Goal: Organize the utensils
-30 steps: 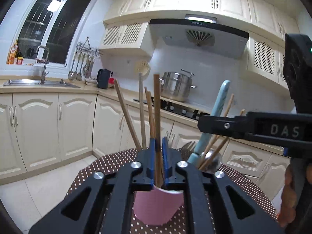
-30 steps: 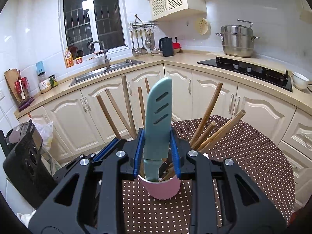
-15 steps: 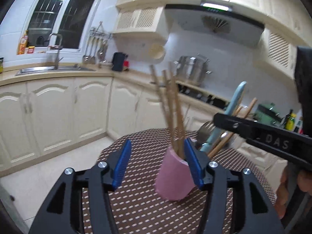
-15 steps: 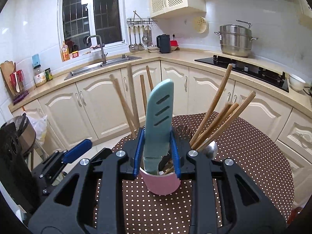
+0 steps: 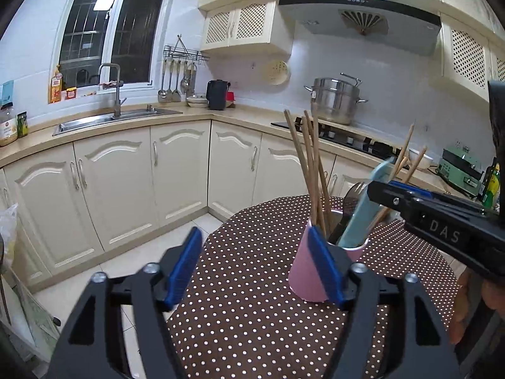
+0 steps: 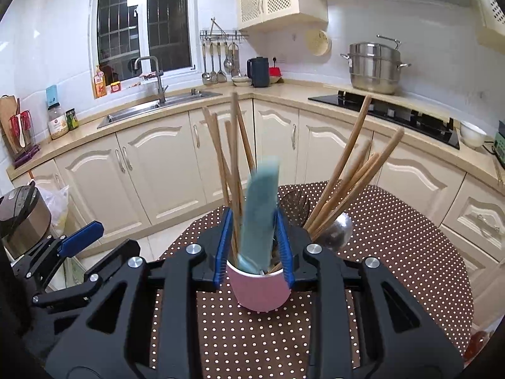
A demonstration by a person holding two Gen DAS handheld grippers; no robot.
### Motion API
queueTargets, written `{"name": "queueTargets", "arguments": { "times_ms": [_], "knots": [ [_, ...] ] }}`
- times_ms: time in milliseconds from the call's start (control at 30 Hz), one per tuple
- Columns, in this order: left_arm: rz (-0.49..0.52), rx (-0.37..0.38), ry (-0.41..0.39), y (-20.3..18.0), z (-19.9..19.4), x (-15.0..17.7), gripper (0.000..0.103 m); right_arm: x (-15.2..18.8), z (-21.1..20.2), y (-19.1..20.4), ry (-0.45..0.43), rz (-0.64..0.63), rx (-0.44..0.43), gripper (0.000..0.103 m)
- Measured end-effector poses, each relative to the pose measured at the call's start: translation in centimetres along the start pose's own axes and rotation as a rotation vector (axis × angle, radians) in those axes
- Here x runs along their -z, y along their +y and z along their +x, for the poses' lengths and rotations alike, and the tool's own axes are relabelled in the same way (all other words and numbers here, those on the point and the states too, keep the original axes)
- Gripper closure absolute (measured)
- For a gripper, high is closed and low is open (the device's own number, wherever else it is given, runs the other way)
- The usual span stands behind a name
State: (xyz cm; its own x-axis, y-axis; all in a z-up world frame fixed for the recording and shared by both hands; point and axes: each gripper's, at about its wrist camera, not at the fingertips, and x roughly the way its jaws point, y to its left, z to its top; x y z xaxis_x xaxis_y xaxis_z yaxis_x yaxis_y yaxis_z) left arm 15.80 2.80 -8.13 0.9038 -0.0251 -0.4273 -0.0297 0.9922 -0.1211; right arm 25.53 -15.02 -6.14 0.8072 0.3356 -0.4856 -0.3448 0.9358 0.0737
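A pink cup (image 5: 311,271) (image 6: 259,289) stands on the brown polka-dot table (image 5: 252,284) (image 6: 394,252). It holds several wooden chopsticks (image 5: 311,170) (image 6: 232,164), a metal spoon (image 6: 339,230) and a teal sheathed knife (image 5: 359,214) (image 6: 260,213). My left gripper (image 5: 255,267) is open and empty, left of the cup. My right gripper (image 6: 254,249) has its jaws parted around the teal knife, which looks blurred and sits low in the cup; the jaws stand a little off the knife. The right gripper also shows in the left wrist view (image 5: 435,218).
Cream kitchen cabinets (image 5: 126,183) and a counter with a sink (image 6: 157,107) run behind the table. A steel pot (image 6: 374,64) sits by the stove (image 6: 394,113). A rice cooker (image 6: 22,218) stands at the left. Floor lies beyond the table's left edge.
My left gripper let go of a chopstick, opened wide and pulled back left. My right gripper's jaws widened and the teal knife dropped lower into the cup.
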Motion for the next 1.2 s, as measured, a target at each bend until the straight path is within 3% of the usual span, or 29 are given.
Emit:
{"name": "queueTargets", "arguments": {
  "times_ms": [100, 300, 467, 767, 1000, 1200],
  "knots": [
    [0.019, -0.011, -0.023, -0.3, -1.5, -0.4, 0.031, -0.2, -1.3, 0.2, -0.028, -0.006, 0.007, 0.061],
    [0.051, -0.033, -0.066, -1.0, -4.9, -1.0, 0.03, 0.2, -4.7, -0.5, -0.07, 0.022, -0.002, 0.061],
    [0.079, -0.034, -0.114, -2.2, -8.3, -1.6, 0.026, 1.4, -9.0, -0.7, -0.122, 0.047, 0.001, 0.055],
    [0.177, -0.047, -0.195, -4.9, -14.7, -1.6, 0.017, 3.4, -16.7, -0.1, -0.246, 0.069, -0.014, 0.028],
    [0.161, -0.022, -0.23, -5.6, -18.3, -1.2, 0.017, 4.5, -20.5, 1.2, -0.321, 0.023, 0.066, 0.017],
    [0.156, -0.016, -0.27, -6.0, -20.5, -1.1, 0.017, 5.1, -22.4, 1.5, -0.362, 0.02, 0.1, 0.015]
  ]
}}
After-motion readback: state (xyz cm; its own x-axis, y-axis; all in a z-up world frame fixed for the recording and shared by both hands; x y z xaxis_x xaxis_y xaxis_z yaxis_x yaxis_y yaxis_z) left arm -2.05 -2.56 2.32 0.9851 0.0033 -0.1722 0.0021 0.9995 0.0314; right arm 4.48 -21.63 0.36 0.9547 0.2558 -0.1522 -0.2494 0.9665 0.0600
